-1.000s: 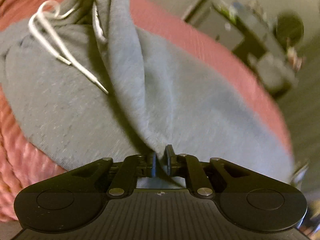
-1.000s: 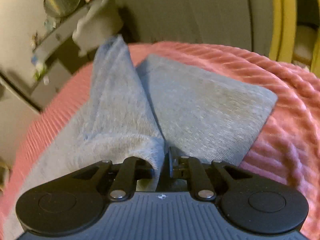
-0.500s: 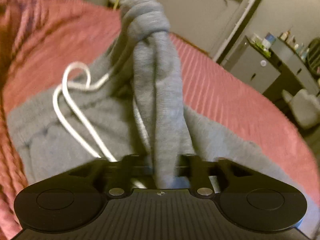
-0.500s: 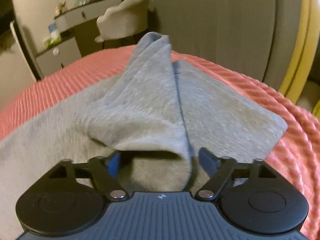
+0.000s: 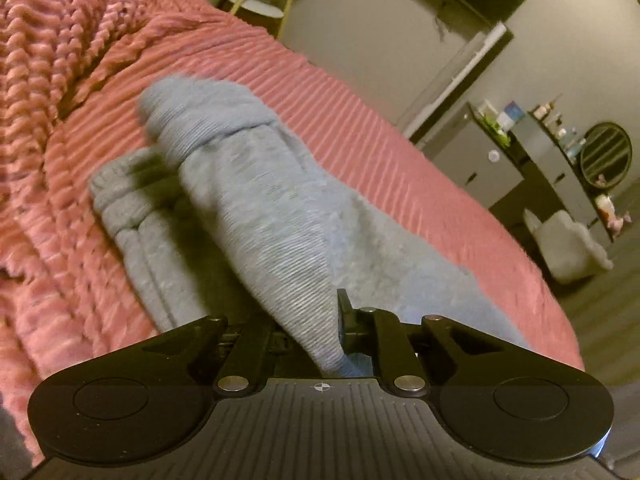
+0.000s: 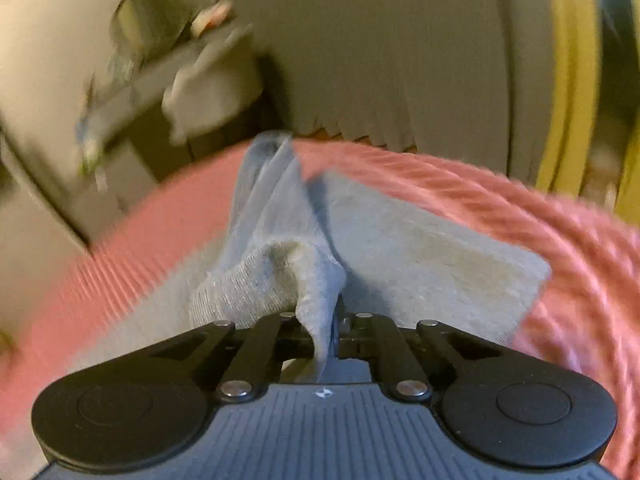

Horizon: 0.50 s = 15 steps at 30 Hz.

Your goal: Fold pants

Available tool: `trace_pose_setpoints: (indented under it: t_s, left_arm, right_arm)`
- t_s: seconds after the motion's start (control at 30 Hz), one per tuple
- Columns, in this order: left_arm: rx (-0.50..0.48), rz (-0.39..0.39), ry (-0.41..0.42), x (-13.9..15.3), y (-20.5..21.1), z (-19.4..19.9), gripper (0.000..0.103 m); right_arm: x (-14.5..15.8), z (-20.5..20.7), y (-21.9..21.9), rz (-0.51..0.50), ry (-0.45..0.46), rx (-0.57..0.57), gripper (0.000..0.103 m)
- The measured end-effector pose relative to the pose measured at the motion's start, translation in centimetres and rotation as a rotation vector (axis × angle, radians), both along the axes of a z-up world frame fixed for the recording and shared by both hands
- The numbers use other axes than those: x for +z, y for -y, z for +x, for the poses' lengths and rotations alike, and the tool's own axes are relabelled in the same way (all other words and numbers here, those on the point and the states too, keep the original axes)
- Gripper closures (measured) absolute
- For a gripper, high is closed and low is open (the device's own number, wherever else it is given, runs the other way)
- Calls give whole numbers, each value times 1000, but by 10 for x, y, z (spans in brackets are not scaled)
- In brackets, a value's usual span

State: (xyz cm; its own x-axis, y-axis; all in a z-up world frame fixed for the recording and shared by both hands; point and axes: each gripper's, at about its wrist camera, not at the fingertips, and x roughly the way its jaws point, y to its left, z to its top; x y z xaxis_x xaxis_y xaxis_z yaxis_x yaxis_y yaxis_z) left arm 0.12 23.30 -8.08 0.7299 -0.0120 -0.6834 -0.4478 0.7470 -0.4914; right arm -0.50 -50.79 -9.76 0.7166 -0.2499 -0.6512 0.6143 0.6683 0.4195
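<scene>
I am clamping both grippers, left gripper point(image 5: 320, 332) and right gripper point(image 6: 328, 332), on raised folds of the grey pants point(image 5: 272, 216), which are lying across the pink bedspread point(image 5: 380, 140).

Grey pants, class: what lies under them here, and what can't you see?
Under the grey pants spreads a ribbed pink blanket. Whatever is beneath the blanket is covered. Cloth also hides the fingertips of the left gripper and right gripper.
</scene>
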Motion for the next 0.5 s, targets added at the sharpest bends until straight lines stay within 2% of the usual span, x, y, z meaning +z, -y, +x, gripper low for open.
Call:
trace_pose_setpoints:
  t_s: [0.07, 0.13, 0.17, 0.23, 0.4, 0.5]
  left_arm:
    - [8, -8, -46, -10, -4, -2, 90]
    - [25, -49, -94, -24, -10, -3, 90]
    - [29, -65, -95, -29, -12, -4, 90]
    - [27, -68, -91, -30, -12, -4, 89]
    - [-5, 29, -100, -29, -3, 0, 81]
    - [-10, 54, -116, -29, 2, 5, 77]
  right_arm:
    - [-8, -18, 17, 103, 29, -72, 97]
    - [-26, -30, 34, 191, 19, -136, 97]
    - [-37, -34, 41, 238, 3, -158, 97]
    - [-52, -42, 51, 321, 41, -172, 100]
    - [-45, -41, 54, 312, 37, -131, 94]
    - [-39, -32, 57, 287, 19, -118, 93]
